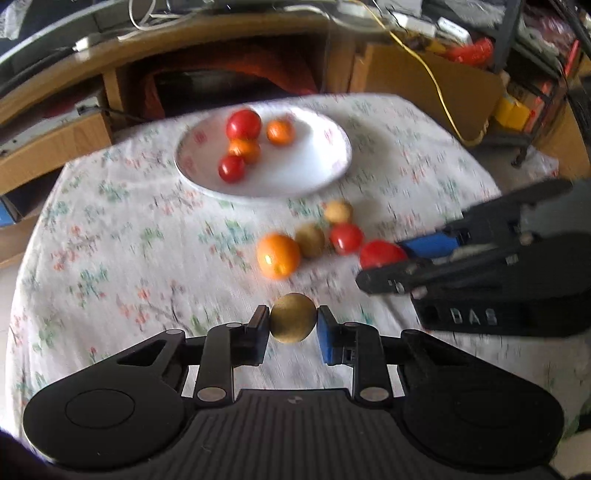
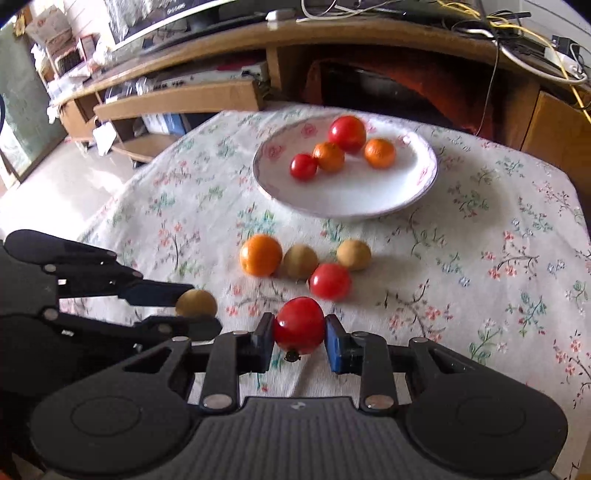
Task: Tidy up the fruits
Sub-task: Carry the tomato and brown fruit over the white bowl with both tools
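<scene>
Nearest the left wrist camera, the left gripper [image 1: 293,324] has its jaws closed on a brown fruit [image 1: 293,322], which is pressed between the pads. The right gripper [image 2: 299,334] likewise has its jaws closed on a red tomato [image 2: 299,325], whose dark stem end faces the camera. Both work over a counter [image 2: 498,236] spread with a white flowered cloth. Toward its far edge stands a white plate [image 2: 369,199] holding two tomatoes and two small oranges. Between the plate and the grippers lies a loose cluster on the cloth: an orange [image 2: 260,254], two more brown fruits [image 2: 300,261] and another tomato [image 2: 330,281], close together. Behind the counter runs a curved wooden desk [image 2: 369,31] littered with cables, with an open shelf below. The right wrist view shows pale floor off the counter's left edge and the left gripper coming in from the left side. The left wrist view, blurred, instead shows red and yellow boxes [image 1: 511,110] past the counter's right far corner and the right gripper from the side.
</scene>
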Tool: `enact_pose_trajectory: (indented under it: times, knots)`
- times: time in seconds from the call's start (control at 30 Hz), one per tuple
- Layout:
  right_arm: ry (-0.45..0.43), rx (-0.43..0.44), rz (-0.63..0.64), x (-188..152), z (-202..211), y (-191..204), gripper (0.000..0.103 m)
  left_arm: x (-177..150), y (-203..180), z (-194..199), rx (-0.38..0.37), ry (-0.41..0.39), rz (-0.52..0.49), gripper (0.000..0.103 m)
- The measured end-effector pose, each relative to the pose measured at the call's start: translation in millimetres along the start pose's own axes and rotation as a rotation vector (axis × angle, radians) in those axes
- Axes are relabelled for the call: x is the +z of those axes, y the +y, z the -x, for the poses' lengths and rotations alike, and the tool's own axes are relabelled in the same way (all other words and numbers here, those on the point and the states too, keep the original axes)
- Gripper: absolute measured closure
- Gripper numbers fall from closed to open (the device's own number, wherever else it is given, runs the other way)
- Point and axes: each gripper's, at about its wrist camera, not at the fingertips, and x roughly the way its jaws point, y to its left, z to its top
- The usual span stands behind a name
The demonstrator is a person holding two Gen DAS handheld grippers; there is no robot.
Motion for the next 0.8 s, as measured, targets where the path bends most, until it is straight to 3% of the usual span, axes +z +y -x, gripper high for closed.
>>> enact_pose_trajectory:
  times: [0.37,0.8]
  knots:
    - [-0.062,-0.027,-0.033,35,2,-13,0.082,41,10,-10,0.024,-0.054,0.036,0.069]
    - [-0.076,-0.042,-0.054,77,-29,-46,0.082,82,27,-46,0.056,-0.062,0.067,0.070]
